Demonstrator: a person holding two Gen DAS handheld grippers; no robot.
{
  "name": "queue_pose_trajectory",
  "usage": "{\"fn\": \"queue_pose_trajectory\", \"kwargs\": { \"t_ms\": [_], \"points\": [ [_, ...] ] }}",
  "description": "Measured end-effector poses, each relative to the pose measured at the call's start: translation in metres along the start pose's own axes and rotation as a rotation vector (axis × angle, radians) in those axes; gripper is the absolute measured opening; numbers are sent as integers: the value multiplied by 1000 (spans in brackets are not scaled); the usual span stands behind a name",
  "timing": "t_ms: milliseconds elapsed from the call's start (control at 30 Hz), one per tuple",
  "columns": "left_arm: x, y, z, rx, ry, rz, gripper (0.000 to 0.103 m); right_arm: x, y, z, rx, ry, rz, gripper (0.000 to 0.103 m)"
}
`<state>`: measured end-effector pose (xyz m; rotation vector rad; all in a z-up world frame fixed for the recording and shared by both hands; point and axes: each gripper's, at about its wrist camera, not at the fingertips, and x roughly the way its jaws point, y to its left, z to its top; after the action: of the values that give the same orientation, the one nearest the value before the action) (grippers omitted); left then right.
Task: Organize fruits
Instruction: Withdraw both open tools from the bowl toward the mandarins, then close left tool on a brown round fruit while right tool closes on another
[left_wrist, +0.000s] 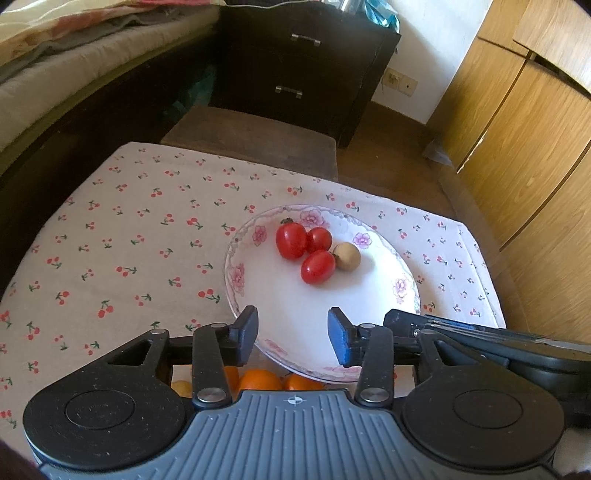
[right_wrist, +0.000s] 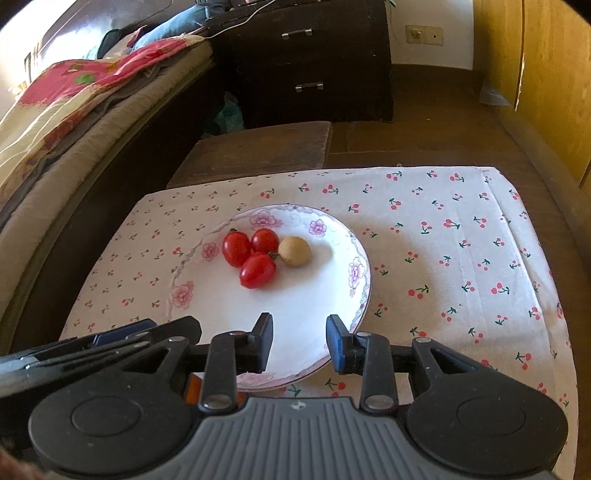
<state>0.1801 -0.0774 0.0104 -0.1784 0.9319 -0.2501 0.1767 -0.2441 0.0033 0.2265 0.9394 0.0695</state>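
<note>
A white floral plate (left_wrist: 369, 295) (right_wrist: 314, 295) sits on the cherry-print cloth. On it lie three red cherry tomatoes (left_wrist: 306, 247) (right_wrist: 251, 254) and one round tan fruit (left_wrist: 347, 256) (right_wrist: 294, 251), touching in a cluster. My left gripper (left_wrist: 293, 332) is open and empty over the plate's near rim. My right gripper (right_wrist: 299, 341) is open and empty over the near rim too, beside the left one. Orange fruits (left_wrist: 258, 380) lie on the cloth under the left gripper, partly hidden.
The cherry-print cloth (left_wrist: 129, 240) (right_wrist: 461, 258) covers a small table. A dark wooden stool (left_wrist: 258, 136) stands behind it. A bed (right_wrist: 55, 122) is at left, a dark drawer cabinet (left_wrist: 303, 66) behind, wooden wardrobe doors (left_wrist: 524, 147) at right.
</note>
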Motion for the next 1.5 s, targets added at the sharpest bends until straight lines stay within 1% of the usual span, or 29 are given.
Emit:
{"fn": "queue_pose_trajectory", "kwargs": {
  "t_ms": [200,267,500,833,1200,1500],
  "points": [
    [-10,6,-2,-5,-7,-3,53,-9,8,-5,-21,-6,16,34],
    [-14,9,-4,-8,-11,-1,56,-11,10,-6,-23,-7,20,35],
    [-25,16,-9,-11,-17,2,56,-21,19,-12,-43,-16,38,35],
    [-38,30,-23,8,-8,17,56,-21,36,-28,-80,23,61,35],
    [-48,50,-41,-17,33,25,56,-21,55,-48,-111,61,74,35],
    [-39,51,-51,-12,81,27,56,-22,51,-48,-79,70,82,36]
  ]
}}
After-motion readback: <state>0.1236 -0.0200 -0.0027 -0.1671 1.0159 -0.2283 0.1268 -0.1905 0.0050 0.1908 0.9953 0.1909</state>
